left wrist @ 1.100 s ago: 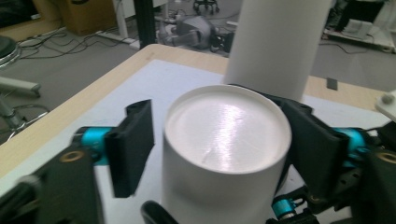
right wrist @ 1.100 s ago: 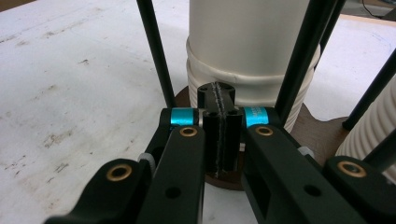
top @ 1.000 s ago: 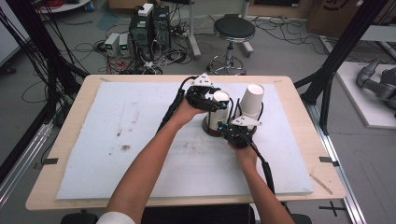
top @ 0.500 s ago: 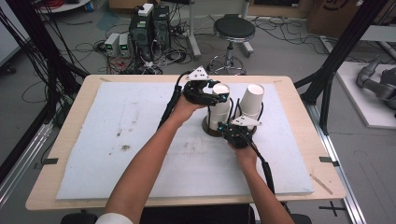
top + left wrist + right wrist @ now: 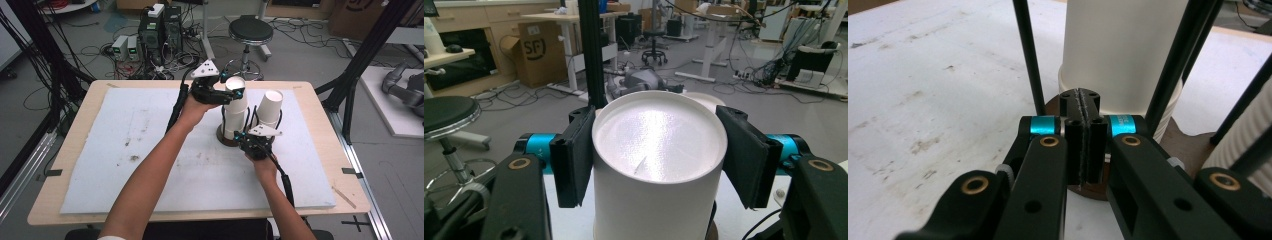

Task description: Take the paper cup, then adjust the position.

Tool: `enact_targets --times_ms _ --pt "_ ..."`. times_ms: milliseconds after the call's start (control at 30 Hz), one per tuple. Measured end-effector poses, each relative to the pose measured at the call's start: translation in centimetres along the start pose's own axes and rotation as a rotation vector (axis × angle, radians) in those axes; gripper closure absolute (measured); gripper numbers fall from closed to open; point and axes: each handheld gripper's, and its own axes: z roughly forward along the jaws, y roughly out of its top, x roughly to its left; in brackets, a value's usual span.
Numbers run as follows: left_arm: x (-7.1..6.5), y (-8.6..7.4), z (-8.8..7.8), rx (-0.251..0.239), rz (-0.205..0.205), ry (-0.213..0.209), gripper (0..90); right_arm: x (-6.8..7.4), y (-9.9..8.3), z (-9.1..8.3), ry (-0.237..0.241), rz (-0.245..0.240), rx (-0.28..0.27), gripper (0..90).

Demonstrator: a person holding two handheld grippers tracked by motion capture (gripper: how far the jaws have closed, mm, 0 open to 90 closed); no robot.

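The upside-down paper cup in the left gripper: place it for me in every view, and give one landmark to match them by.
High view: the paper cup tops the stack at upper centre, held by the left gripper.
Left gripper view: centre, its flat bottom facing up between the jaws.
Right gripper view: I cannot tell it from the stack's white wall.
Shared landmark: the brown round base.

White cup (image 5: 659, 165) (plain), brown base (image 5: 1193, 145)

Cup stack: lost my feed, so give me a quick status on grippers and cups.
Left gripper clamped on top cup of the stack. Right gripper shut, pressing the brown base. Second cup stack close beside; black rods ring the stack.
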Motion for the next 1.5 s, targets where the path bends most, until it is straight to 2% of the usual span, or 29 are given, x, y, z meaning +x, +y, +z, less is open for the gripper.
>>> enact_targets --times_ms 133,167,233,300,333,367,433,633,733,800,933,1033,1167,1400,1500 --pt "-0.7 1.0 -1.5 -0.004 0.007 0.006 35.5 -0.1 0.5 -1.5 0.008 -0.035 -0.008 86.3" --pt "-0.8 1.1 -1.8 0.001 0.011 0.007 35.5 -0.2 0.7 -2.2 0.016 -0.036 -0.006 78.5" --pt "-1.1 1.1 -2.6 0.01 0.015 0.008 35.5 -0.3 0.7 -2.6 0.024 -0.032 -0.007 76.5" --pt "-1.5 0.8 -3.4 0.026 0.017 0.015 35.4 -0.7 0.4 -3.6 0.038 -0.05 -0.014 69.9" --pt "-1.7 0.5 -3.9 0.027 0.012 0.018 35.5 -0.8 0.3 -3.9 0.046 -0.043 -0.014 66.4" --pt "-1.8 0.3 -4.3 0.025 0.005 0.02 35.5 -1.4 -0.1 -4.7 0.07 -0.031 -0.028 56.6" --pt "-2.1 -0.3 -5.2 0.022 -0.006 0.022 35.5 -1.5 -0.3 -5.2 0.076 -0.035 -0.035 53.4" --pt "-2.9 -2.2 -7.5 0.018 -0.029 0.024 35.5 -2.2 -1.2 -7.4 0.127 -0.052 -0.084 29.2" --pt "-3.5 -3.0 -8.5 0.018 -0.042 0.025 35.5 -2.4 -1.4 -8.1 0.16 -0.072 -0.093 26.5" --pt "-3.9 -3.5 -9.1 0.021 -0.038 0.024 35.5 -2.3 -1.4 -8.4 0.178 -0.067 -0.099 21.7" --pt "-4.5 -4.1 -9.8 0.046 -0.018 0.019 35.4 -2.0 -1.3 -8.4 0.213 -0.085 -0.108 21.2" --pt "-4.8 -4.5 -10.3 0.048 -0.022 0.021 35.5 -1.8 -1.1 -8.1 0.241 -0.089 -0.108 21.2" --pt "-5.2 -4.9 -10.5 0.058 -0.019 0.027 35.4 -1.6 -1.2 -8.0 0.252 -0.097 -0.104 21.2" --pt "-5.5 -5.1 -10.4 0.068 -0.019 0.019 35.4 -1.4 -0.8 -8.6 0.288 -0.128 -0.141 21.1" --pt "-5.7 -5.1 -10.5 0.07 -0.014 0.014 35.4 -1.2 -0.7 -8.7 0.303 -0.157 -0.145 21.1"
